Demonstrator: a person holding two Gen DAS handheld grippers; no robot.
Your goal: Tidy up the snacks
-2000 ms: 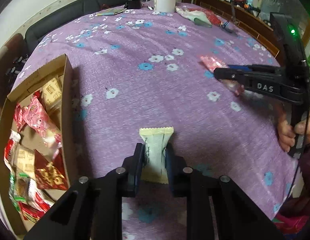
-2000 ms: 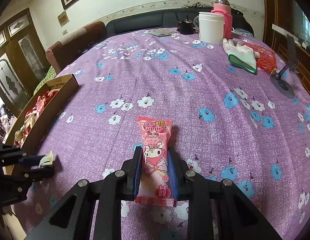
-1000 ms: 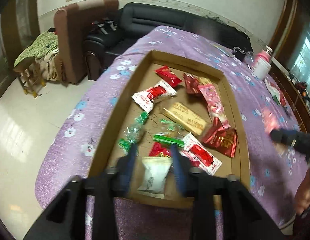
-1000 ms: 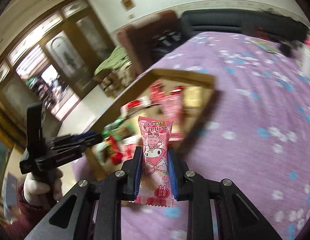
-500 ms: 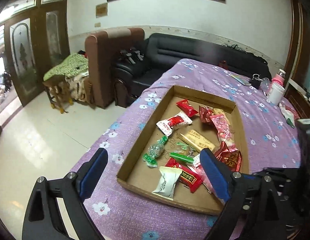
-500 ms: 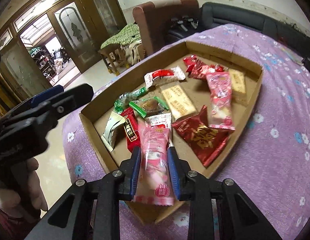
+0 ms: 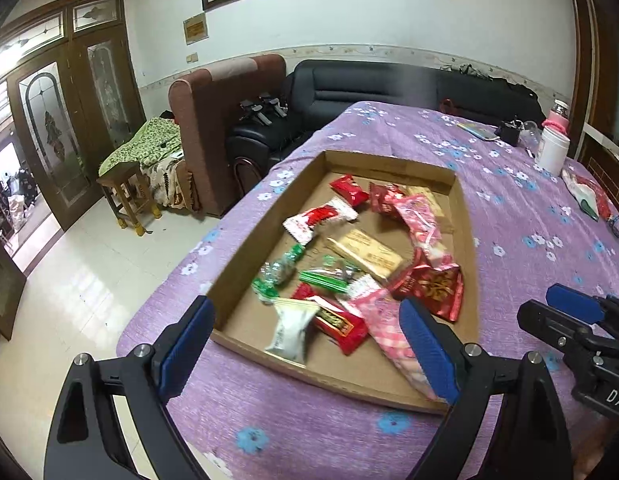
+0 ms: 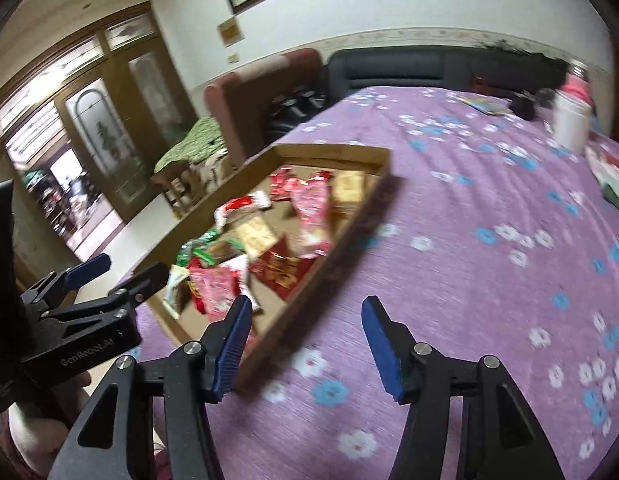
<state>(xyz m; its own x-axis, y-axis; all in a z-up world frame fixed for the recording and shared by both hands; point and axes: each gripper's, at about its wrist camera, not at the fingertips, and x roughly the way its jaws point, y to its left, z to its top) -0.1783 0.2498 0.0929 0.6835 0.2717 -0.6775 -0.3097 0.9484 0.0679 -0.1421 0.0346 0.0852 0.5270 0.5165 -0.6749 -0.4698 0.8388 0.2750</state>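
A shallow cardboard tray [image 7: 465,216] [image 8: 341,152] lies on the purple flowered tablecloth and holds several wrapped snacks. A pale cream packet [image 7: 290,330] [image 8: 174,284] lies at the tray's near end. A pink cartoon packet [image 7: 389,330] [image 8: 217,286] lies beside it, near the front right corner. My left gripper [image 7: 307,346] is open and empty above the tray's near edge; it also shows in the right wrist view [image 8: 117,276]. My right gripper [image 8: 305,338] is open and empty, beside the tray's right wall; it also shows in the left wrist view [image 7: 565,316].
The table [image 8: 489,280] stretches right of the tray. A white jar [image 7: 552,154] [image 8: 571,124], a pink bottle [image 7: 557,118], a glove and red bag [image 7: 587,196] stand at the far end. A sofa [image 7: 369,84], an armchair [image 7: 213,120] and a stool [image 7: 127,196] stand beyond the table's left edge.
My left gripper let go of the cream packet into the tray and opened wide. My right gripper has now released the pink packet into the tray, opened, and drawn back to the right.
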